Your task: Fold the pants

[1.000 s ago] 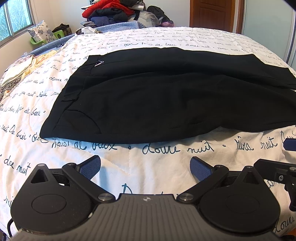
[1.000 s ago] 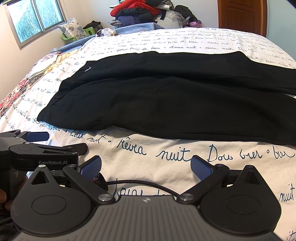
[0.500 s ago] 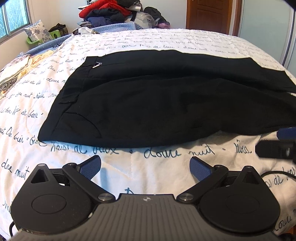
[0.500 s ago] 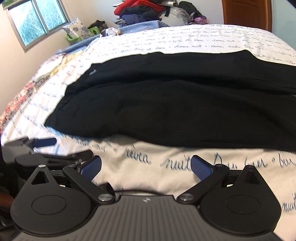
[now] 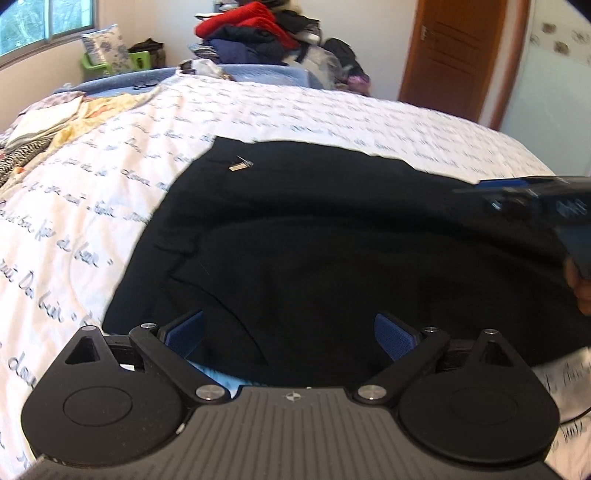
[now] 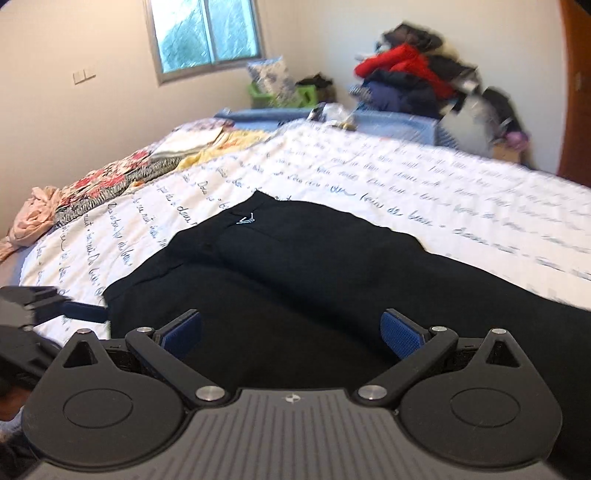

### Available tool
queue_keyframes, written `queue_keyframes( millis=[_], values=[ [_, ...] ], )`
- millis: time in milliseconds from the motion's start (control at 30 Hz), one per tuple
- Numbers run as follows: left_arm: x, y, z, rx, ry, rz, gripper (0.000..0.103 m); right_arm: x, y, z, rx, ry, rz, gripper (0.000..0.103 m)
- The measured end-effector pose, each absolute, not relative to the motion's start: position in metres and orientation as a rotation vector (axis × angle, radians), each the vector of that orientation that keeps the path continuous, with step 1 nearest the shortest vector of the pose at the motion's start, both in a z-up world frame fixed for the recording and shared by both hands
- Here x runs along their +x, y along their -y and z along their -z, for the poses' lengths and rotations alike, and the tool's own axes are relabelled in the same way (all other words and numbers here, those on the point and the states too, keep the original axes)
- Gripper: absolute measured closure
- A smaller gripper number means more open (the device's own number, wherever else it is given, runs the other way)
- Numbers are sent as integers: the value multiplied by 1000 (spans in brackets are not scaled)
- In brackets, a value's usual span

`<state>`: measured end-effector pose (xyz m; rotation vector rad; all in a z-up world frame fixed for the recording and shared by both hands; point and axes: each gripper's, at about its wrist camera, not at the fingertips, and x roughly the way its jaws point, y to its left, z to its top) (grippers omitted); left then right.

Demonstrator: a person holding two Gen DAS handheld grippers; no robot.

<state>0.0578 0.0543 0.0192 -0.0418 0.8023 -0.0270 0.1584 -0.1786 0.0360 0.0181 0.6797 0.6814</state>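
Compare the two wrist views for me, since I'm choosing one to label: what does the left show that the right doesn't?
Left wrist only: the wooden door and the right claw entering from the right. Right wrist only: the floral bedding, the wall switch and the left claw at left. Both: the black pants on the script-printed bedspread, the clothes pile, and open claws.

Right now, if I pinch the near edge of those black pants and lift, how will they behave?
The black pants lie flat with soft creases, so they will probably droop and sag between the left gripper and right gripper. The fabric looks thin and light. It may drag the quilt slightly.
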Motion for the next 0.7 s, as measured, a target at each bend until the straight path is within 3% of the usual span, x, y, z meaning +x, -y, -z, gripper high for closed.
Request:
queue_keyframes(
  millis=[467, 667, 700],
  values=[
    [124, -81, -33, -49, -802, -65, 4, 349, 126, 9, -103, -801, -713, 1],
    [161, -96, -33, -107, -826, -94, 4, 370, 121, 27, -57, -869, -833, 18],
    [167, -98, -32, -122, -831, -94, 4, 369, 120, 26, -67, -863, -847, 29]
  ],
)
